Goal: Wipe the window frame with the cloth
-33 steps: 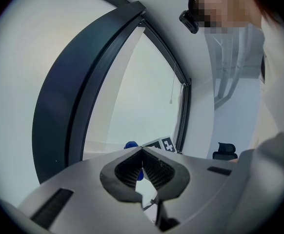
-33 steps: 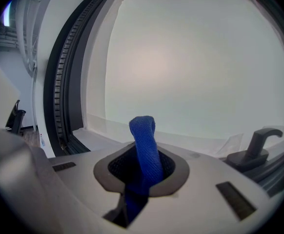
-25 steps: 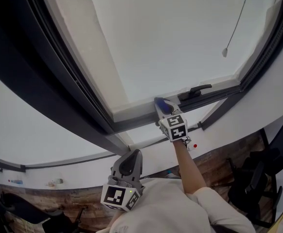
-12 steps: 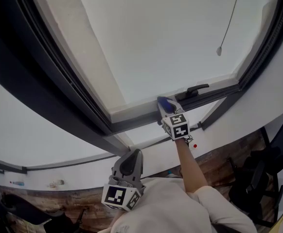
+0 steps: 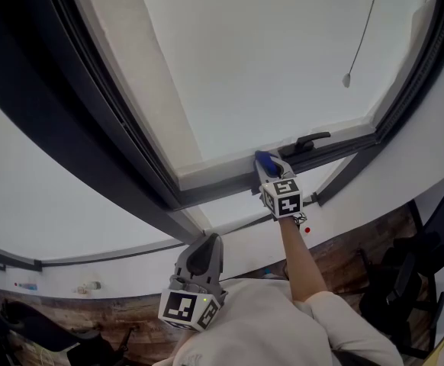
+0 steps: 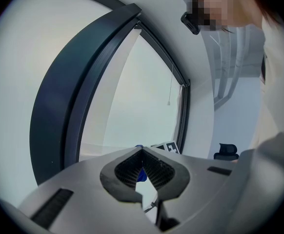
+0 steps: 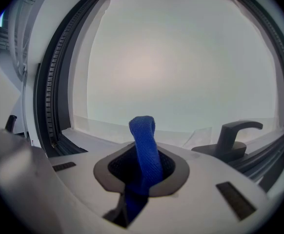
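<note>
Pale glass [image 5: 275, 59] fills most of the head view, bounded by a dark window frame [image 5: 214, 191] whose lower rail runs across the middle. A thin cord hangs down the pane and ends in a small pull [image 5: 346, 80]. Below the window runs a white wall band, then a strip of wood-patterned floor [image 5: 344, 258], with a dark chair [image 5: 443, 227] at the right edge.

The right claw [image 5: 271, 175] is stretched out on a bare forearm to the lower rail, just left of the black window handle [image 5: 307, 141]. Its jaws are clamped on a blue cloth [image 5: 265, 159]. In the right gripper view a narrow folded strip of the cloth stands up from between the pads and bends over at its top, with more of it hanging below the jaws. The cloth's tip lies at the lower rail, where the pale sill edge meets the dark frame, though actual contact cannot be made out. The handle sits just to the right of it, apart from the cloth.

The left claw [image 5: 209, 242] is held low, close to the person's pale sleeve [image 5: 268, 319] and well apart from the frame. In the left gripper view its jaws meet at the tips with nothing gripped; the distant blue cloth shows only through the slot behind them.
</note>
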`<move>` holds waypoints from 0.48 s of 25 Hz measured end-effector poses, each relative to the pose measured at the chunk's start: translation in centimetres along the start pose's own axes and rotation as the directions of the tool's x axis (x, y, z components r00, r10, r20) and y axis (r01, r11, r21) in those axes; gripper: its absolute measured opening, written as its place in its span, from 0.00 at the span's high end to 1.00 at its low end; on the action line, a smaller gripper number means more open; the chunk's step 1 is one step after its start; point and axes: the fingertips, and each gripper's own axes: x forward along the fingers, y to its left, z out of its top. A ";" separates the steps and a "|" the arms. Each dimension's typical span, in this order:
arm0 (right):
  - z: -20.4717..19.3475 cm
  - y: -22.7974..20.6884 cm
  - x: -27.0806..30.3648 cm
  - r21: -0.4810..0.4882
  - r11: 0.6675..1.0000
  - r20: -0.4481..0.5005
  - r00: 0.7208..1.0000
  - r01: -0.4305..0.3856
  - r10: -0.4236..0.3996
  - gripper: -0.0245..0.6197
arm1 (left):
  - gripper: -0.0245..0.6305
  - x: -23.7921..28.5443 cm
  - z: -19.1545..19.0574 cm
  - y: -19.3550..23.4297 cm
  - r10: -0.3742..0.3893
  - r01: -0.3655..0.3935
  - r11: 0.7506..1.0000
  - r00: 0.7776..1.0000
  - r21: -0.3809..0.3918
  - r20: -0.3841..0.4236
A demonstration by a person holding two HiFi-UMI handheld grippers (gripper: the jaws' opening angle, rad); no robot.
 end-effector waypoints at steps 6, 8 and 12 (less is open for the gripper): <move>-0.3 -0.3 -0.4 0.009 0.999 -0.007 0.999 0.032 -0.032 0.87 | 0.95 -1.2 0.6 1.0 0.005 -0.005 1.000 1.000 0.011 0.009; -0.3 -0.3 -0.4 0.001 0.999 -0.025 0.999 0.040 -0.040 0.87 | 0.95 -1.7 0.8 1.3 0.003 -0.003 1.000 1.000 0.017 0.010; 0.1 0.1 -1.2 -0.070 0.996 -0.054 0.996 0.064 -0.068 0.87 | 0.95 -2.9 1.0 2.1 0.005 -0.005 1.000 1.000 0.020 0.007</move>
